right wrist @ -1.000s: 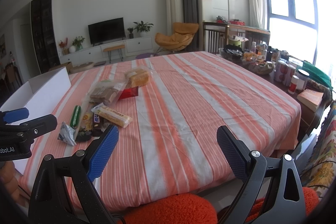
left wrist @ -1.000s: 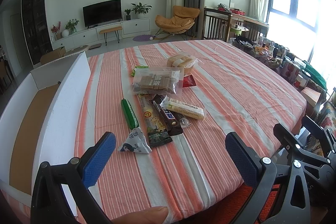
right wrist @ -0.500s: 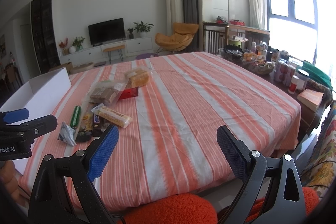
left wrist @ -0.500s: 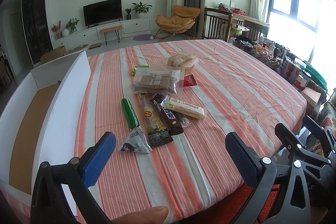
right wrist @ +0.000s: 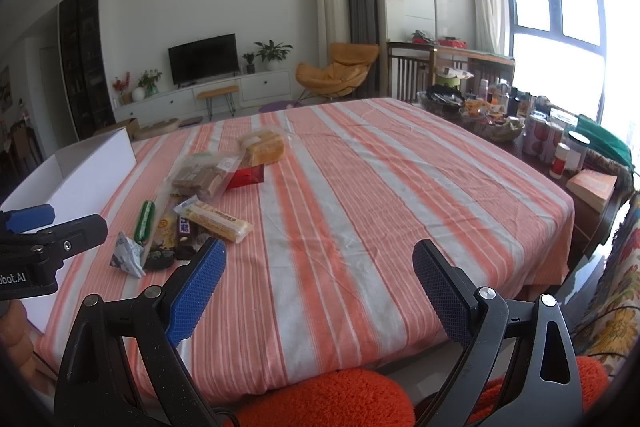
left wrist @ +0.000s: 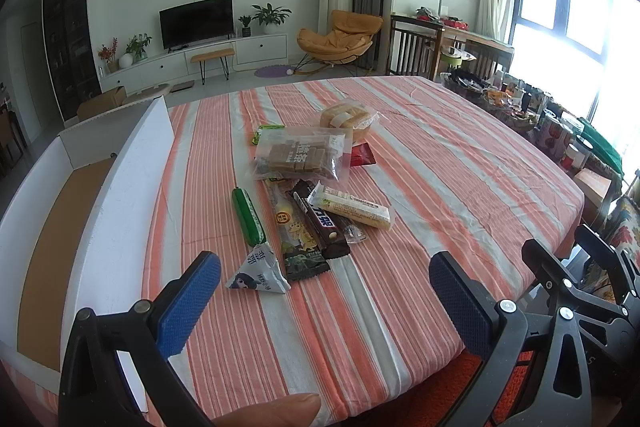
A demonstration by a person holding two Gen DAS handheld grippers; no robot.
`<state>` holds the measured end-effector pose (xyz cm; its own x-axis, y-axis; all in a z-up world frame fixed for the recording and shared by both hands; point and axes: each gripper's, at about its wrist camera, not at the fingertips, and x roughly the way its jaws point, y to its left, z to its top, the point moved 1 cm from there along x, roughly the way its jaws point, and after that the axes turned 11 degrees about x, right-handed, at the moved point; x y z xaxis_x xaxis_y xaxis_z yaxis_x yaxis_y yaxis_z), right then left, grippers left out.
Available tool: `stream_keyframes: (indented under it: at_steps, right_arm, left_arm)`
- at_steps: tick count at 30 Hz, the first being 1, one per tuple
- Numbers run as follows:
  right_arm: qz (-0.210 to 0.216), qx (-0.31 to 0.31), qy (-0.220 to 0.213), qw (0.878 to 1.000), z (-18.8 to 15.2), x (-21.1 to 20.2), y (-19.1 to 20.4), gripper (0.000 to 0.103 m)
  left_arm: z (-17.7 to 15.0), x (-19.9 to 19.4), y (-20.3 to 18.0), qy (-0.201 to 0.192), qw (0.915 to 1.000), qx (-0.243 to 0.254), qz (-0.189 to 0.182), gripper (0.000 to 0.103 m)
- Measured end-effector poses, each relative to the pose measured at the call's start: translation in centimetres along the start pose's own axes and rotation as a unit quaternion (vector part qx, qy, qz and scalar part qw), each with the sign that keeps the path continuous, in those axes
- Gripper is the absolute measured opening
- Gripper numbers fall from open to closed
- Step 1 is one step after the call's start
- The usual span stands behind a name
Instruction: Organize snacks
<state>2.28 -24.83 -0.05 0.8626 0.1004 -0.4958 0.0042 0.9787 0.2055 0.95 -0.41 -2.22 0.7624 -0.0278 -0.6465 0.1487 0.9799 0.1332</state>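
Several snacks lie in a cluster on the striped tablecloth (left wrist: 440,163): a triangular white packet (left wrist: 258,273), a green stick (left wrist: 248,217), a dark chocolate bar (left wrist: 320,225), a cream wafer bar (left wrist: 354,207), a clear bag of brown squares (left wrist: 300,155) and wrapped bread (left wrist: 346,117). A white cardboard box (left wrist: 120,187) stands open at the left. My left gripper (left wrist: 324,297) hovers open just short of the triangular packet, holding nothing. My right gripper (right wrist: 318,277) is open over the table's near edge, to the right of the snack cluster (right wrist: 192,215). The left gripper's side (right wrist: 48,239) shows at the right wrist view's left edge.
A red packet (left wrist: 362,159) lies beside the bag. A side table crowded with bottles and cans (right wrist: 540,135) stands at the right. An orange fuzzy cushion (right wrist: 340,399) sits below the near edge. A fingertip (left wrist: 276,411) shows at the bottom of the left wrist view.
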Motion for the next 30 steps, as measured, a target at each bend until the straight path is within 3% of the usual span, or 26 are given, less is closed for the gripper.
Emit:
stream_keyframes:
  at_steps: [19, 22, 25, 27, 30]
  right_arm:
    - [0.003, 0.0, 0.003, 1.0, 0.4, -0.1, -0.1, 0.096]
    - [0.027, -0.001, -0.02, 0.999, 3.2, -1.8, -1.2, 0.096]
    - [0.03, -0.008, -0.062, 0.998, 8.0, -4.8, -3.2, 0.096]
    - [0.063, -0.007, -0.015, 0.998, 11.4, -5.6, -4.3, 0.096]
    - [0.074, -0.001, 0.142, 0.987, 12.8, -3.1, -4.6, 0.096]
  left_arm:
    - [0.8, -0.4, 0.5, -0.001, 1.0, -0.001, -0.001, 0.103]
    - [3.0, -2.2, 2.3, -0.018, 0.9994, -0.016, -0.025, 0.103]
    - [5.4, -4.5, 4.5, -0.026, 0.9956, -0.042, -0.079, 0.103]
    - [6.3, -5.3, 5.3, -0.016, 0.9939, -0.042, -0.101, 0.103]
    - [5.6, -4.2, 4.4, 0.017, 0.9962, -0.004, -0.086, 0.103]
